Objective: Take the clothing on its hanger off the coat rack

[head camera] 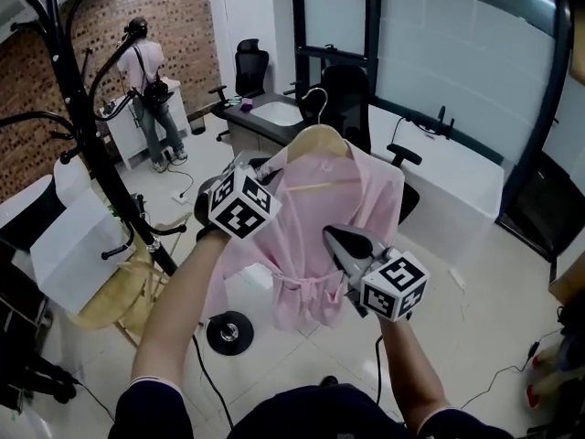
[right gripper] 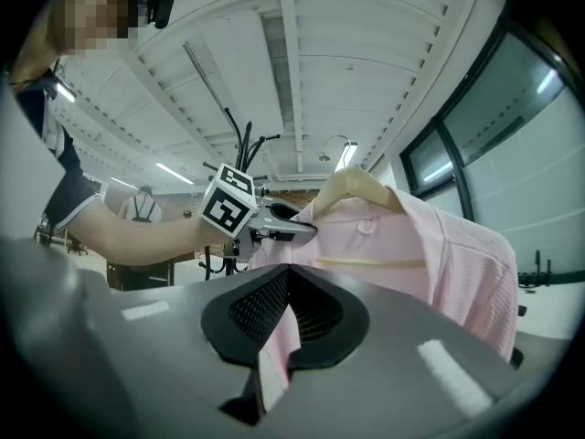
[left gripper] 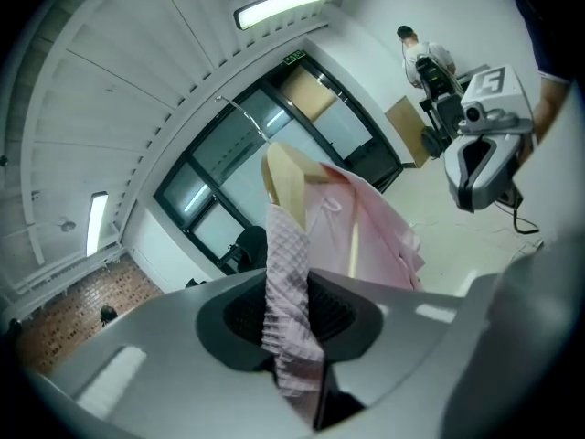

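Bright, fisheye-warped, perhaps slightly soft

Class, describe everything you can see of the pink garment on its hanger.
The pink garment is a pale, waffle-textured robe with a belt tied at the waist. It hangs on a wooden hanger whose metal hook is free in the air, away from the coat rack. The left hand-held gripper is shut on cloth near one shoulder, and the right hand-held gripper is shut on the front cloth lower down.
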Demonstrator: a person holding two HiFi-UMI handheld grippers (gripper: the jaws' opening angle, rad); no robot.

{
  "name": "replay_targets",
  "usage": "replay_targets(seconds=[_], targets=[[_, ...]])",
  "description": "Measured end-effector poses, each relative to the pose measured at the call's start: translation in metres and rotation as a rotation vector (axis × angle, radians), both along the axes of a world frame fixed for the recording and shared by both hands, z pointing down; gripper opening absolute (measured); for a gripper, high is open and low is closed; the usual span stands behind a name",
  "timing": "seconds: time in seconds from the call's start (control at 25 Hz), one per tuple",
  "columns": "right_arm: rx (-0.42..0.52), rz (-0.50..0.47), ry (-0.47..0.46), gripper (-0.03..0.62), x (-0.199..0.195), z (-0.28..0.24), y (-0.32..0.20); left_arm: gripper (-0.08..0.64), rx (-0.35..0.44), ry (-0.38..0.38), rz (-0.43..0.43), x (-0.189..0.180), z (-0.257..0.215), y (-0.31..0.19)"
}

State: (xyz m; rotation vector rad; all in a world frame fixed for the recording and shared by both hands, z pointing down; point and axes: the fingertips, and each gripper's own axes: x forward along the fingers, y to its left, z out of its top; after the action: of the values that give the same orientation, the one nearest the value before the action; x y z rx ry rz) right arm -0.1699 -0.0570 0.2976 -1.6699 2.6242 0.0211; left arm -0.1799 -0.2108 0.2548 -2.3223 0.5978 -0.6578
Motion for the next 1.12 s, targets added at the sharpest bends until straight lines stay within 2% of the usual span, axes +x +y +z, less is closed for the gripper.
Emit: replay_targets(seconds=[0.44, 0.8, 1.12], targets=[[-0.016, 0.162, -0.01, 0.002, 0.142, 0.014, 0.03, 0.083, -0.027, 0.02, 0.154, 0.167, 0.008, 0.023], [-0.03, 0.338, -0.049, 0.002, 0.248, 0.023, 0.046, 0.083, -0.065, 0.034, 0.279, 0.295, 0.007, 0.023], [-0.036, 0.47, -0.05, 0.0, 0.33, 0.036, 0.029, 0.083, -0.065, 0.036, 0.395, 0.396, 0.012, 0.008]])
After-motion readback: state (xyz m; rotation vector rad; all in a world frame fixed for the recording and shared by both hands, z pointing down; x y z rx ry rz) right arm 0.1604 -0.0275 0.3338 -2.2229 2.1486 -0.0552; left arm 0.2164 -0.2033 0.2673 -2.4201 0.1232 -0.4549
